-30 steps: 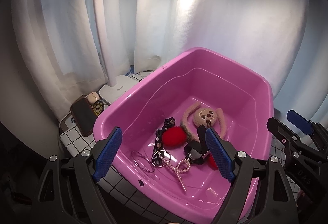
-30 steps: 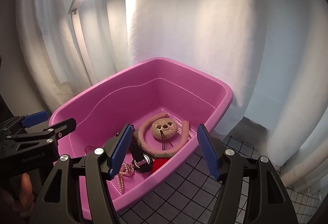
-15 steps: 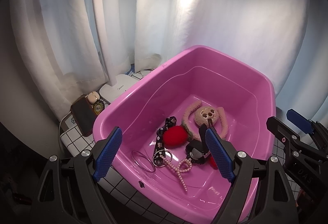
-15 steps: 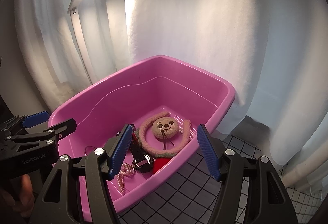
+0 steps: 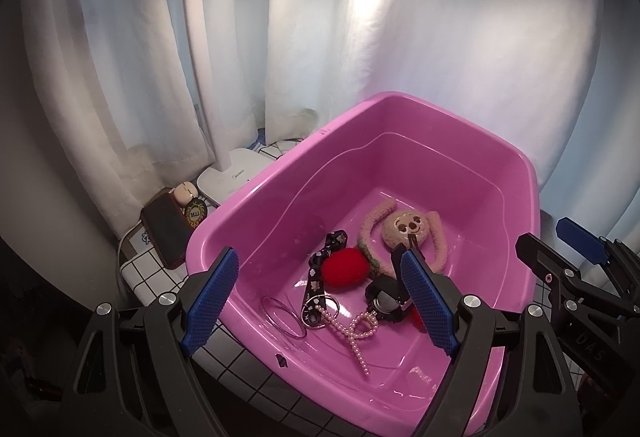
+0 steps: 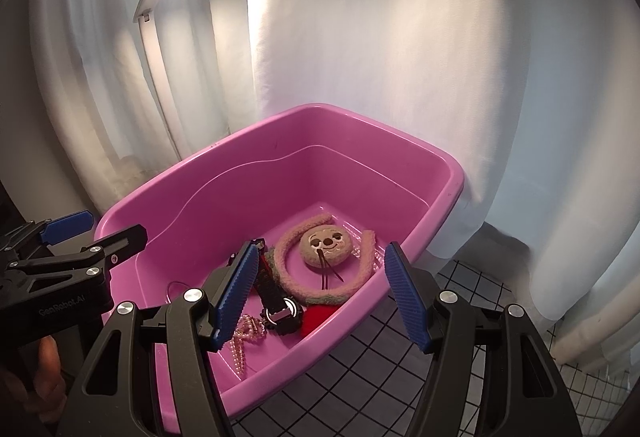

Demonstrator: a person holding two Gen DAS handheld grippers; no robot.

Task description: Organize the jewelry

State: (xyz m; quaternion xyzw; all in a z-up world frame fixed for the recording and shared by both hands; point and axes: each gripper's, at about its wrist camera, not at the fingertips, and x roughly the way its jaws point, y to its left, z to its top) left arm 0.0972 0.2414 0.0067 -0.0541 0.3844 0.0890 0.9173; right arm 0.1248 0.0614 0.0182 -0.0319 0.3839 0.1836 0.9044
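The jewelry sits heaped on the floor of the pink tub [image 5: 516,173]: a pearl strand [image 5: 357,329] looped by a thin bangle [image 5: 283,322], a black watch [image 6: 282,311], a red pompom [image 5: 344,269] and a plush headband [image 6: 326,269]. I hold both grippers above the near rim, probably to choose a pick. Left gripper [image 5: 318,303] wide and empty; right gripper [image 6: 320,291] narrower, also empty.

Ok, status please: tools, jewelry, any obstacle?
Both tools open, empty: left, right. Jewelry in pink tub: pearls, watch, ring. Nothing blocking.
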